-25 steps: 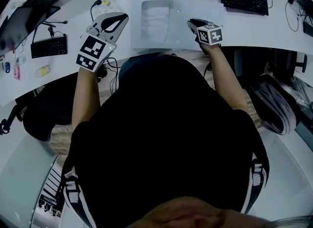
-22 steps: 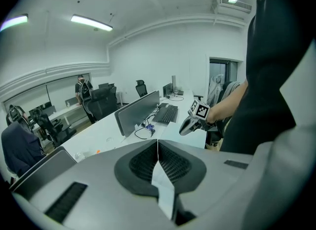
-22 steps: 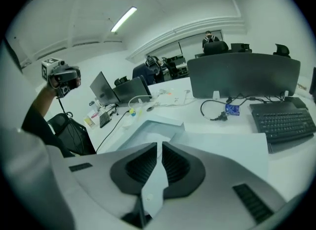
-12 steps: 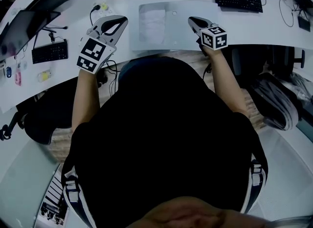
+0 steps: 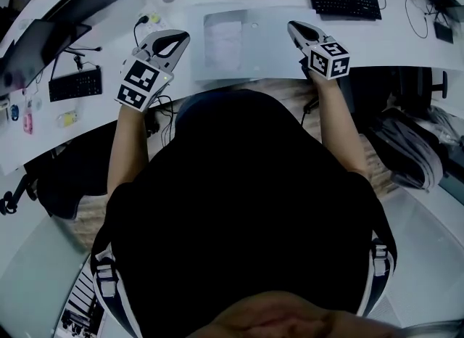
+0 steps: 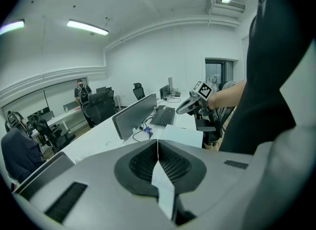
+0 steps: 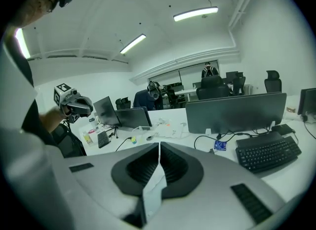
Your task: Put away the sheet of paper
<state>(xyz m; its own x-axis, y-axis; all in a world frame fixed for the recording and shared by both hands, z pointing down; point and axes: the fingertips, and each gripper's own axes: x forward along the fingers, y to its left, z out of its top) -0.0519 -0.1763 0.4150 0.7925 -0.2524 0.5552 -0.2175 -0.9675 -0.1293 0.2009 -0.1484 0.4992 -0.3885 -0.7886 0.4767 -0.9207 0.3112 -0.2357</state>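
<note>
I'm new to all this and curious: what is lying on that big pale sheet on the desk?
A smaller grey rectangle shows on the left half of the sheet, with a small round spot beside it. Whatever lies beneath the sheet is covered.

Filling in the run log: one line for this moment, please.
left gripper: shut | right gripper: shut | sheet of paper: flat on desk, ungripped

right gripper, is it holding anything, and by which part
Cannot tell: right gripper shut, pale strip between its jaws; sheet of paper seems flat on desk.
</note>
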